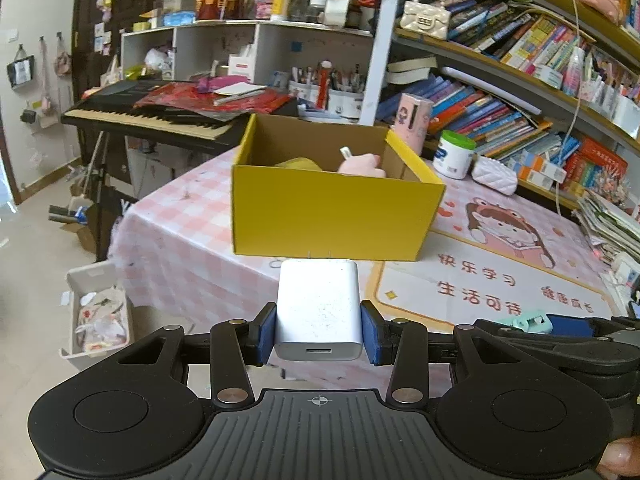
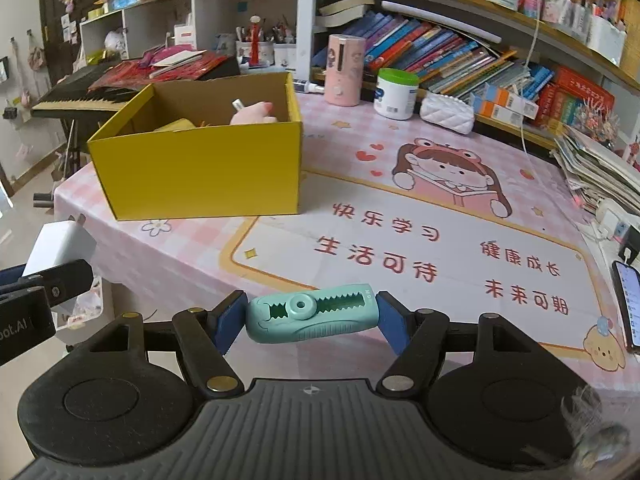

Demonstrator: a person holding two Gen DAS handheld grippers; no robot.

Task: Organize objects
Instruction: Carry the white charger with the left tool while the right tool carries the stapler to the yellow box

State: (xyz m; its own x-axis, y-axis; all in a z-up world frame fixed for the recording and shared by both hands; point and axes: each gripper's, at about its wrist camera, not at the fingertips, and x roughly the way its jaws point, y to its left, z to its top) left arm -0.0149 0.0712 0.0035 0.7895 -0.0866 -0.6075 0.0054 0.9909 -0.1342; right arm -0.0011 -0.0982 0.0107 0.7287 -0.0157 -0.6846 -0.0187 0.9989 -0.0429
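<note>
Left gripper (image 1: 319, 330), black with blue pads: jaws closed snugly on a white square-bodied plastic wall charger (image 1: 319, 312), one pad pressed to each side, its port facing the camera and its two thin prongs pointing toward the box ahead; the charger is carried in the air, clear of the tabletop. Right gripper (image 2: 310, 320), same make: jaws about half spread and clamped end to end on a mint-green plastic correction-tape dispenser (image 2: 312, 317) with toothed windows and a round hub, held crosswise above the near edge of the table. Open yellow cardboard box (image 1: 336, 216) with a brown interior — it stands on the pink-and-white checked tablecloth (image 1: 180, 232), ahead of both grippers and apart from them. Inside the box: a pink soft toy (image 1: 362, 165) against the right wall, a small white piece poking up beside it, and a yellow item (image 1: 298, 164) only partly visible over the rim. To the right of the box, a printed desk mat (image 2: 420, 240) showing a cartoon girl and red Chinese characters. Behind the box — a pink cylindrical container (image 2: 346, 70), a white tub with a green lid (image 2: 396, 94) and a white quilted pouch (image 2: 448, 112), all along the foot of the crowded bookshelves (image 2: 460, 56). A black electronic keyboard (image 1: 152, 116) stands beyond the table's left end.
</note>
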